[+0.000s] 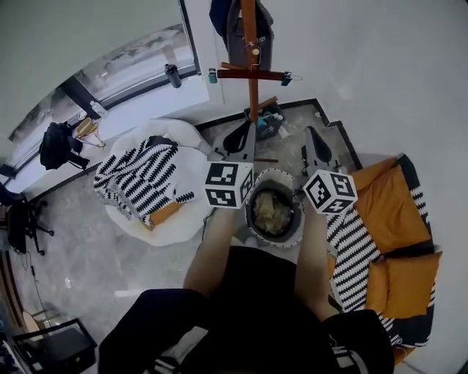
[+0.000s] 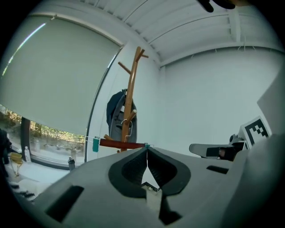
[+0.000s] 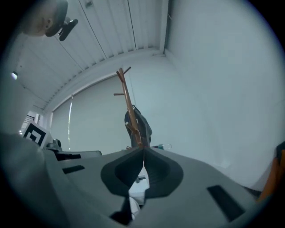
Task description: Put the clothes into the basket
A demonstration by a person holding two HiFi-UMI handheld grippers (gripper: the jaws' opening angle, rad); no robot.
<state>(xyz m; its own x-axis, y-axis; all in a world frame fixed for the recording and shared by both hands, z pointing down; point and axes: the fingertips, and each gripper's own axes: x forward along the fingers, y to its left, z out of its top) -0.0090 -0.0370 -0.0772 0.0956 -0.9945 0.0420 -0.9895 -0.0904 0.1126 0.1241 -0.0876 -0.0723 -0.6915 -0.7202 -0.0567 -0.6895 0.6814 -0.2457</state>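
In the head view the round grey basket (image 1: 291, 235) stands on the floor right in front of me, with tan crumpled clothes (image 1: 272, 213) inside. My left gripper (image 1: 247, 131) and right gripper (image 1: 311, 133) are held up side by side over it, pointing level toward the wooden coat stand (image 1: 252, 55). Both are shut with nothing between the jaws. A dark garment (image 1: 238, 22) hangs on the stand, above a wooden hanger bar (image 1: 252, 74) with clips. The left gripper (image 2: 146, 149) faces that garment (image 2: 120, 118) and hanger bar (image 2: 121, 144). Beyond the right gripper (image 3: 143, 149), the garment (image 3: 137, 125) shows too.
A black-and-white patterned cloth (image 1: 142, 177) lies over a round white seat (image 1: 179, 226) at the left. At the right is an orange sofa (image 1: 398, 212) with a striped throw (image 1: 355, 256). A window ledge (image 1: 146, 98) runs behind, and a dark office chair (image 1: 18, 219) stands at the far left.
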